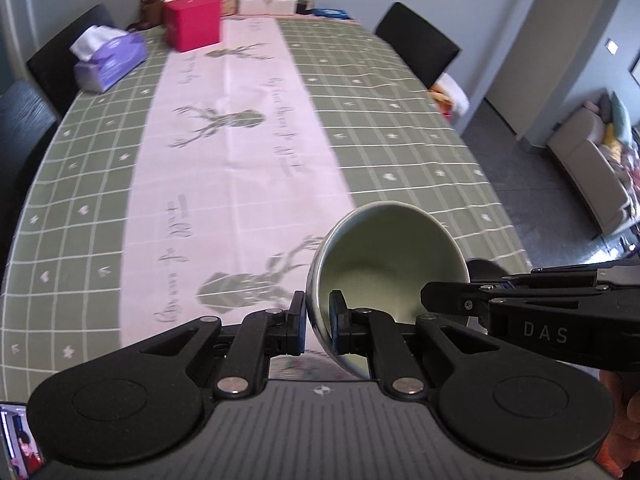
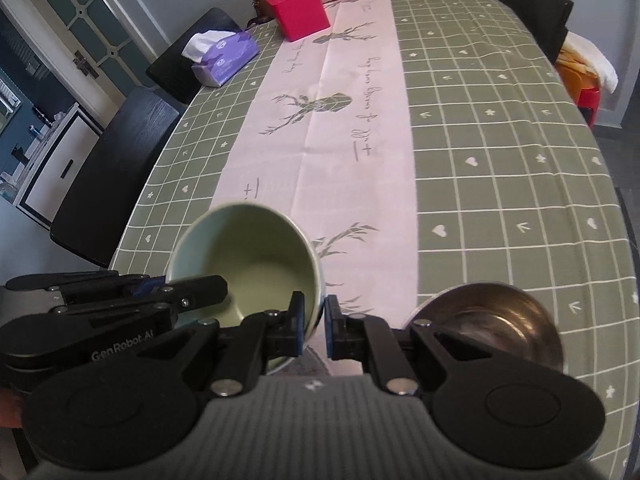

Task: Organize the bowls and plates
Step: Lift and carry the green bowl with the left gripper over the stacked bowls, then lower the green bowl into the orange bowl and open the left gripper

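I hold one pale green bowl (image 1: 384,264) with both tools. My left gripper (image 1: 316,320) has its jaws clamped on the bowl's left wall, one pad outside and one inside. My right gripper (image 2: 314,326) has its jaws clamped on the opposite wall in the same manner. The two-sided rim grip is, in my judgement, used to keep the bowl from swinging or slipping while it is carried.

The bowl hangs clear of the surface (image 1: 400,120), above its near edge, tilted so that its opening faces forward and up. It appears empty.

A second, metal bowl (image 2: 492,320) sits on the surface just right of my right gripper, not held. I judge it the likely stacking partner.

The far end carries a red box (image 1: 194,22) and a tissue pack (image 1: 110,58), well apart from the work.
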The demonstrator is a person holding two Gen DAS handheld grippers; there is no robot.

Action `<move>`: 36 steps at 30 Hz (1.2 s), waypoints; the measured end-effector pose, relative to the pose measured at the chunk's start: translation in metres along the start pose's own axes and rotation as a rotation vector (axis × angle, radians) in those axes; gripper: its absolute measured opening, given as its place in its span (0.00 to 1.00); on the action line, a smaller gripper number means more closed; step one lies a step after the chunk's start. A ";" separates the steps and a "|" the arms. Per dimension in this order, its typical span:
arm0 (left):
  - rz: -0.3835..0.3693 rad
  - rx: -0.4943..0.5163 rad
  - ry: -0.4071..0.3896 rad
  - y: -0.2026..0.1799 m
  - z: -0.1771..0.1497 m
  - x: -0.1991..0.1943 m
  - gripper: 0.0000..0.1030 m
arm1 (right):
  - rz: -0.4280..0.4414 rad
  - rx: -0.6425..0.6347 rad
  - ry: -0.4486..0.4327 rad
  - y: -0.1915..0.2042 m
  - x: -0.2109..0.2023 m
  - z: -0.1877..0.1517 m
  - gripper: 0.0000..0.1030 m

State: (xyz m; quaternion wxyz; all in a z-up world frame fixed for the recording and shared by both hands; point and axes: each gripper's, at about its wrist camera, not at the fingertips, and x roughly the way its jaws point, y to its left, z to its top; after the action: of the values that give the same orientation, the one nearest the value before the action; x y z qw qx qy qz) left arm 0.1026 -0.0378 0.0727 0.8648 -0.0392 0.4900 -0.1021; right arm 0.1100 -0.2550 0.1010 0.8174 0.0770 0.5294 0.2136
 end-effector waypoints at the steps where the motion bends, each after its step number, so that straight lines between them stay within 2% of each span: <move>1: -0.012 0.013 0.000 -0.010 0.001 0.000 0.12 | -0.009 0.004 -0.009 -0.007 -0.008 -0.001 0.07; 7: -0.084 0.047 0.023 -0.055 0.002 0.007 0.12 | -0.055 0.030 -0.044 -0.049 -0.044 -0.013 0.07; 14: -0.131 0.065 0.104 -0.086 -0.005 0.032 0.13 | -0.093 0.063 -0.028 -0.086 -0.055 -0.027 0.07; 23: -0.101 0.068 0.196 -0.093 -0.012 0.060 0.13 | -0.089 0.088 0.041 -0.109 -0.027 -0.041 0.06; 36: -0.048 0.130 0.231 -0.102 -0.015 0.075 0.14 | -0.097 0.059 0.096 -0.115 -0.005 -0.042 0.06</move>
State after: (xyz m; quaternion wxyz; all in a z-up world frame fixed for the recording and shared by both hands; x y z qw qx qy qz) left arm 0.1125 -0.1531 0.0193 0.8007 0.0171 0.5776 -0.1583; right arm 0.1016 -0.3647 0.0473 0.7980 0.0651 0.5770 0.1614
